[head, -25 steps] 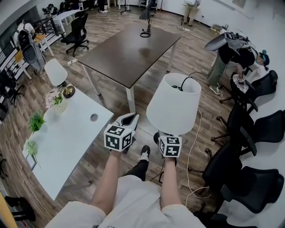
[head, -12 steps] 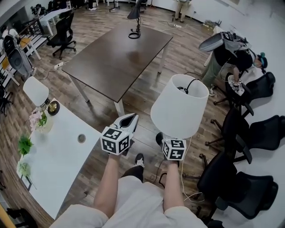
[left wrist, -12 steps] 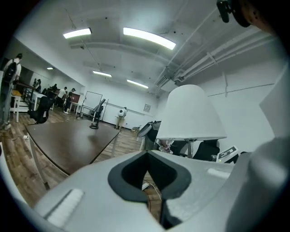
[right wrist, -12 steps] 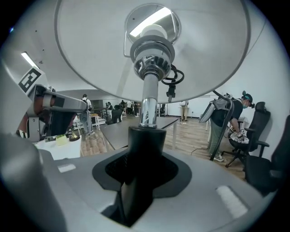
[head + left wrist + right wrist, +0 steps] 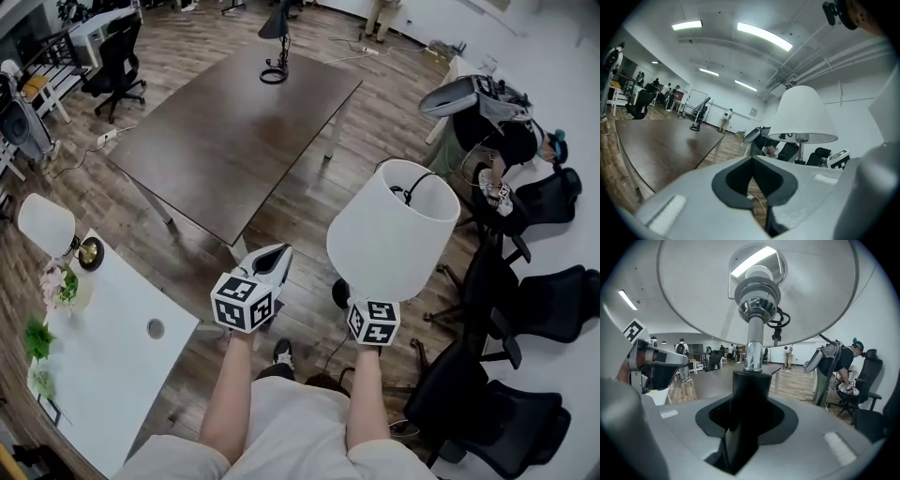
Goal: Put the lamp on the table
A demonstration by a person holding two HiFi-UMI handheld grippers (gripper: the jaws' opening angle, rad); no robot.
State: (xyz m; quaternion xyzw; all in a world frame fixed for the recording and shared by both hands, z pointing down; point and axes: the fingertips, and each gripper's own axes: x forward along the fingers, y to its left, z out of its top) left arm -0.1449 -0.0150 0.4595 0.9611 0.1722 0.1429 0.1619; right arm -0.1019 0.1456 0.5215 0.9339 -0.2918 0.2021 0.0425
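Your right gripper [image 5: 747, 430] pinches the black lower post of the white-shaded lamp [image 5: 394, 234], chrome stem upright, with both jaws pressed on the post. The lamp is carried in the air above the wooden floor [image 5: 300, 220], clear of any surface, and its shade sits at 12 o'clock from the right marker cube. Your left gripper [image 5: 757, 187] is just beside it at 9 o'clock, its jaws pressed together with nothing between them. The dark brown rectangular table [image 5: 234, 122] lies at 11 o'clock, apart from the lamp, and a black desk lamp [image 5: 275, 47] stands at its far end. A white desk [image 5: 103, 366] sits at 8 o'clock.
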